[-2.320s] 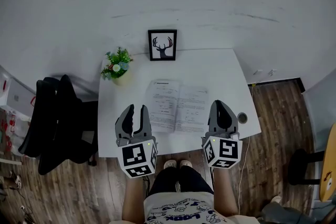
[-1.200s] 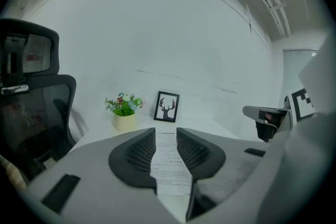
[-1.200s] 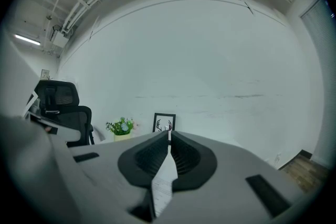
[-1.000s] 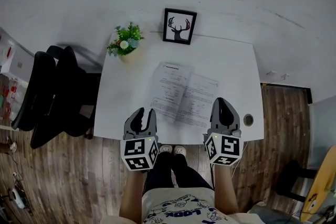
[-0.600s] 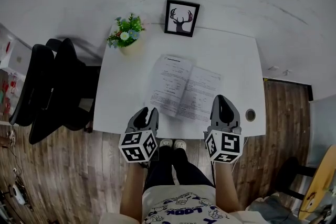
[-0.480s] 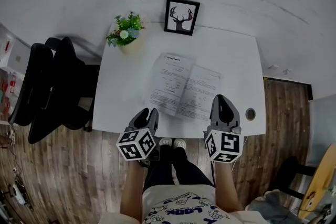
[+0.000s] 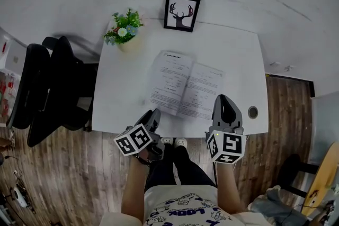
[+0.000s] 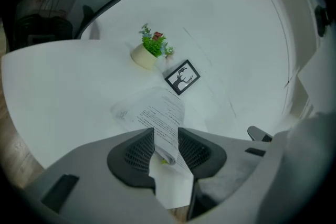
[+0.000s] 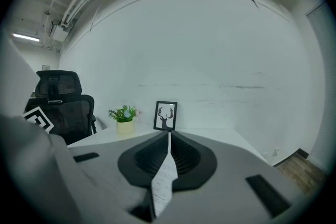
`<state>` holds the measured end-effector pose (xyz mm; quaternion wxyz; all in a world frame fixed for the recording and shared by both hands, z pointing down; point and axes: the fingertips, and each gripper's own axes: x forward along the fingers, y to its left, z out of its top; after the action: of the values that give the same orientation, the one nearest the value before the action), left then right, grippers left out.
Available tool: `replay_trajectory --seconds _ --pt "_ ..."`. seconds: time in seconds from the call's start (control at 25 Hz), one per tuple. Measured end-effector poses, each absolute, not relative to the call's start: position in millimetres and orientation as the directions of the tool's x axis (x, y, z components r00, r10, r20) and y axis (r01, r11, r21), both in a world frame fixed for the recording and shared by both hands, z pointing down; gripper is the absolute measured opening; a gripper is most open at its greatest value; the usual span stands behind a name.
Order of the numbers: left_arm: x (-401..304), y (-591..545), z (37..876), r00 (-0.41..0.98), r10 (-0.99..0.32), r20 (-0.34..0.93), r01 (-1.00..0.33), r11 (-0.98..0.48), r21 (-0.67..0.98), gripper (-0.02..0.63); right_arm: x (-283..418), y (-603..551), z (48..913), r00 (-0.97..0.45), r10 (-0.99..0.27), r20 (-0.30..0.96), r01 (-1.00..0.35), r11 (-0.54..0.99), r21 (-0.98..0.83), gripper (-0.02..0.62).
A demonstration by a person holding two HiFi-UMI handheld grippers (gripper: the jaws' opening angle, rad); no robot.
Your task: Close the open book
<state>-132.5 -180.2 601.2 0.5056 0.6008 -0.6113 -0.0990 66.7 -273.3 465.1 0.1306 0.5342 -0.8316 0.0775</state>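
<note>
The open book (image 7: 185, 87) lies flat in the middle of the white table (image 7: 122, 98), printed pages up. My left gripper (image 7: 153, 115) is rolled onto its side at the table's near edge, by the book's near left corner. In the left gripper view its jaws have just been opening. The left gripper (image 8: 166, 139) stands apart around the book's (image 8: 157, 113) near edge, and the pads do not press on it. My right gripper (image 7: 223, 100) sits at the book's right edge. In its own view the right gripper (image 9: 169, 139) is closed on a strip of printed page (image 9: 164, 181).
A potted plant (image 7: 123, 26) and a framed deer picture (image 7: 181, 12) stand at the table's far edge by the wall. A black office chair (image 7: 47, 87) is left of the table. A round cable hole (image 7: 252, 112) is near the front right corner.
The left gripper has sunk toward the table's near edge and rolled, so its marker cube now tilts. The right gripper has stayed in place at the book's right edge.
</note>
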Motion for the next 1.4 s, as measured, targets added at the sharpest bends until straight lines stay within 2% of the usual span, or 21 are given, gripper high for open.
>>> replay_trajectory --seconds 0.8,1.4 --pt "-131.9 -182.3 647.9 0.266 -0.838 0.476 -0.304 0.396 0.866 0.155 86.9 -270.7 473.9 -0.344 -0.883 0.32 -0.929 0.37 0.025 0.031" --pt "-138.6 -188.9 663.5 0.253 -0.839 0.482 -0.215 0.437 0.874 0.155 90.3 -275.1 476.7 -0.333 -0.884 0.328 -0.933 0.36 0.024 0.031"
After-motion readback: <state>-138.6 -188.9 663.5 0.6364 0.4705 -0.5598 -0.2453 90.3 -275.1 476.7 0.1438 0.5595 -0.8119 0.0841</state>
